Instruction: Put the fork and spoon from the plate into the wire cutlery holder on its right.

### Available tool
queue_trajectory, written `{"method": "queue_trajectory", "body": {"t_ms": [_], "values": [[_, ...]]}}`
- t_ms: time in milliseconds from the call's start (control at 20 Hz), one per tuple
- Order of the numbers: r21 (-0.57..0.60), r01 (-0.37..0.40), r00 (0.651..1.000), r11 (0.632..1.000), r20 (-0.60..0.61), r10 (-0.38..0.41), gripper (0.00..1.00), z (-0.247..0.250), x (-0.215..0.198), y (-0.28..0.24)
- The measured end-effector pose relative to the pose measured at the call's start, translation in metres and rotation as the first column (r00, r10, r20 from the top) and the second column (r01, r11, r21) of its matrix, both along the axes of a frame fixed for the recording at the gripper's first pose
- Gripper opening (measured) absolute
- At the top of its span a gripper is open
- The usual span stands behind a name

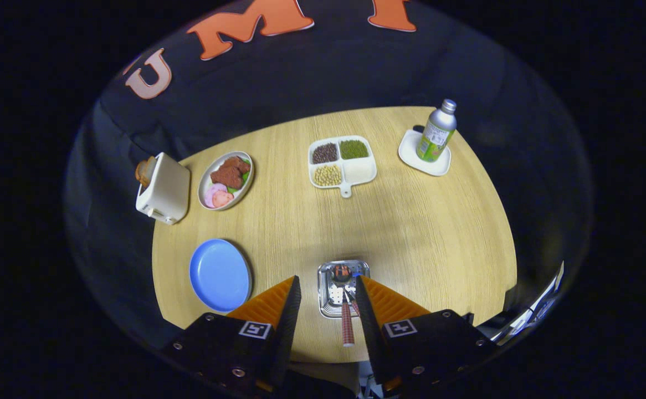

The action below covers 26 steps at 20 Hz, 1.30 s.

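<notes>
Gripper (327, 302) – fingers apart, empty | cutlery holder (341, 288) between them – blue plate (220, 274) bare

The scene is dim overall, with one soft pool of light falling from above onto the middle of the wooden tabletop (411, 233). Brightness fades toward the tabletop's rim and the dark cloth wall behind it. A faint grey shadow lies on the wood just beyond the metal cutlery holder (341, 288), whose rim gives small glints. The metal bottle (437, 133) shows a mild sheen. Fisheye distortion bends the tabletop's edges into curves. The centre is fairly sharp; the outer parts are soft and dark.
</notes>
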<state>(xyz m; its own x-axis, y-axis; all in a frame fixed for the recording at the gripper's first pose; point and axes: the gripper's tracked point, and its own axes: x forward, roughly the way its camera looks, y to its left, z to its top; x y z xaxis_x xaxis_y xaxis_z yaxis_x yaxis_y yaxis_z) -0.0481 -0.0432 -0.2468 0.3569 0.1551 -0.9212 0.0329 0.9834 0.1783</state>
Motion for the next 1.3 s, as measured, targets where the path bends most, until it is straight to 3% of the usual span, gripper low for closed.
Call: {"method": "queue_trajectory", "body": {"t_ms": [150, 300, 400, 600, 750, 900, 1100, 1300], "values": [[-0.005, -0.002, 0.981, 1.000, 0.192, 0.003, 0.79, 0.027, 0.027, -0.001], [-0.044, 0.043, 0.932, 0.998, 0.362, -0.025, 0.93, 0.058, 0.050, -0.011], [-0.088, 0.094, 0.865, 0.992, 0.501, -0.037, 0.96, 0.089, 0.067, -0.026], [-0.158, 0.138, 0.710, 0.978, 0.704, 0.014, 0.97, 0.159, 0.086, -0.036], [-0.160, 0.158, 0.593, 0.974, 0.804, 0.035, 0.97, 0.208, 0.093, -0.030], [-0.134, 0.158, 0.503, 0.978, 0.864, 0.037, 0.97, 0.245, 0.095, -0.021], [-0.089, 0.149, 0.436, 0.985, 0.900, 0.015, 0.97, 0.274, 0.094, -0.013], [-0.072, 0.147, 0.411, 0.987, 0.912, 0.005, 0.97, 0.282, 0.093, -0.008]]}}
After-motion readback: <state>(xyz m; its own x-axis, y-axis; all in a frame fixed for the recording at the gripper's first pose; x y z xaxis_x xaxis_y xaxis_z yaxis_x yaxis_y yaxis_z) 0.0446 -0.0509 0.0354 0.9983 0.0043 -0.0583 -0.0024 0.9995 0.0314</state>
